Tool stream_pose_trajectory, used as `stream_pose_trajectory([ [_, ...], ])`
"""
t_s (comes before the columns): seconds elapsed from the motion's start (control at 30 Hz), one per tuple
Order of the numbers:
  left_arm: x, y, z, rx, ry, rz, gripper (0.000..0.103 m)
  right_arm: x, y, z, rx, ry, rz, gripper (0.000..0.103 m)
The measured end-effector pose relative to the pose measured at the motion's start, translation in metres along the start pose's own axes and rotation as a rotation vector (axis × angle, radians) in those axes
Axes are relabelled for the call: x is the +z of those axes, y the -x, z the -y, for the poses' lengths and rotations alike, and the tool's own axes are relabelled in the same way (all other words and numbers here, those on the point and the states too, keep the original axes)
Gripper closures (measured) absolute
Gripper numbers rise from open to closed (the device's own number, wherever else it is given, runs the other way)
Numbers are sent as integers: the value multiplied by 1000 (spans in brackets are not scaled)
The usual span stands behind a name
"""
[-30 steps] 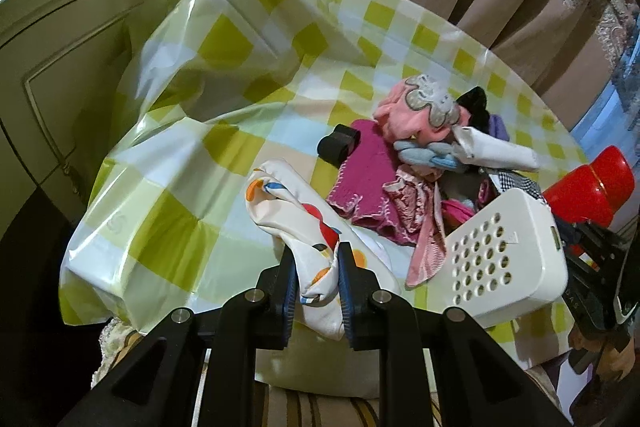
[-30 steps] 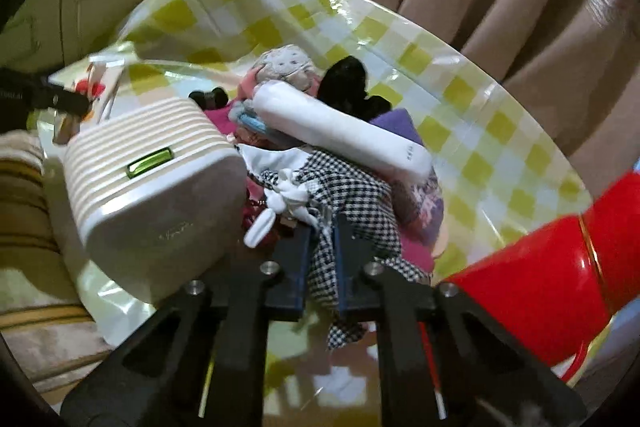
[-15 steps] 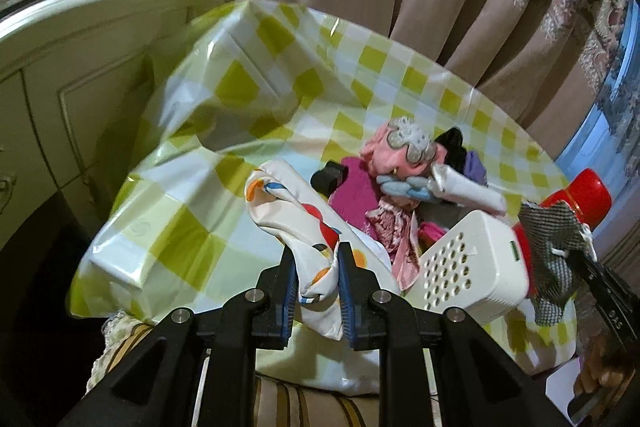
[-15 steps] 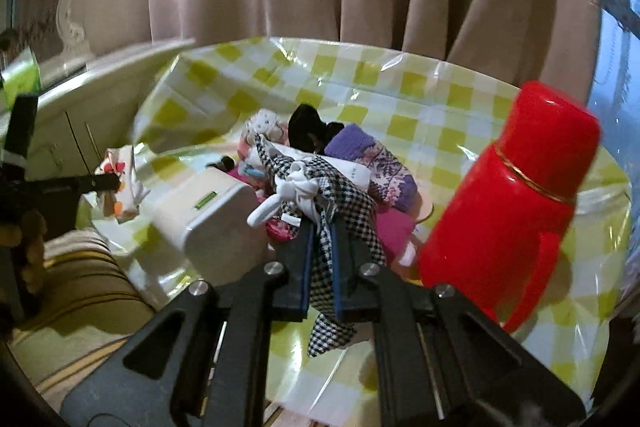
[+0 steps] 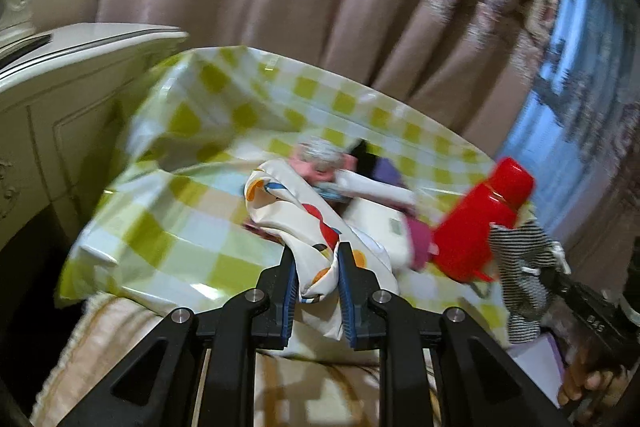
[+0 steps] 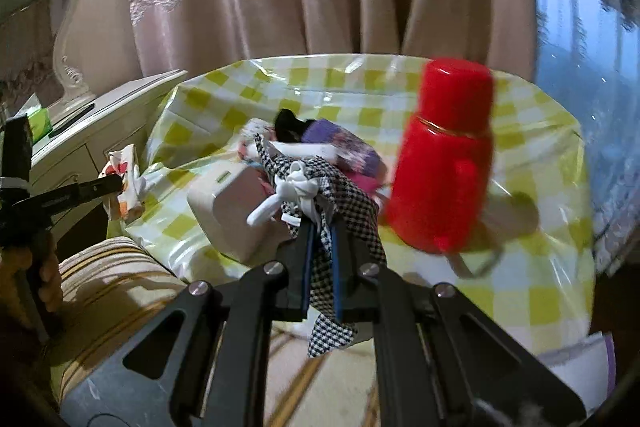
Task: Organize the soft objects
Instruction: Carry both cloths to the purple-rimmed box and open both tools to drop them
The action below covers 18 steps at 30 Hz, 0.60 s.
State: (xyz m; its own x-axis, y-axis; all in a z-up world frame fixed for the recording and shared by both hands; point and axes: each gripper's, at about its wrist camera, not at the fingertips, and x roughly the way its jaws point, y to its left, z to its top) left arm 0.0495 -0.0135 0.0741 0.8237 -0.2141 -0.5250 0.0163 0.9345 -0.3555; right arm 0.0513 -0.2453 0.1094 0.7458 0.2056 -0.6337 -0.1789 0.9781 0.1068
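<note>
Cloth fills both grips. The left gripper (image 5: pixel 317 277) has its jaws pinched on a cream fabric piece printed with red, orange and blue spots (image 5: pixel 296 211), held up clear of the yellow-and-white checked plastic tablecloth (image 5: pixel 192 227). The right gripper (image 6: pixel 320 259) is clamped on a black-and-white houndstooth cloth with a white bow (image 6: pixel 340 199), which dangles below its jaws. Behind them on the table lies a heap of mixed soft items (image 6: pixel 320 147), blurred, apparently touching a white plastic basket (image 6: pixel 228 211); a red thermos flask (image 6: pixel 444 163) stands just beside it.
</note>
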Motion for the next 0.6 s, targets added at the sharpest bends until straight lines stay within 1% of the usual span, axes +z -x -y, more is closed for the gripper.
stream_pose_trajectory([
  [0.17,-17,1,48,-121,-54,-60,83,-20,26,22,-58,-44,-36,92],
  [0.2,-23,0,61,-157,-67,-84,83,-25,31,27,-79,-47,-47,92],
  [0.3,-36,-7,87,-226,-85,-148,83,-37,47,47,-129,-87,-73,92],
  [0.37,-46,-11,110,-280,-113,-199,83,-46,58,63,-169,-119,-93,92],
  [0.47,-59,-15,140,-346,-144,-258,83,-62,72,86,-248,-149,-127,92],
  [0.6,-76,-22,175,-411,-189,-328,83,-82,83,115,-303,-219,-179,92],
])
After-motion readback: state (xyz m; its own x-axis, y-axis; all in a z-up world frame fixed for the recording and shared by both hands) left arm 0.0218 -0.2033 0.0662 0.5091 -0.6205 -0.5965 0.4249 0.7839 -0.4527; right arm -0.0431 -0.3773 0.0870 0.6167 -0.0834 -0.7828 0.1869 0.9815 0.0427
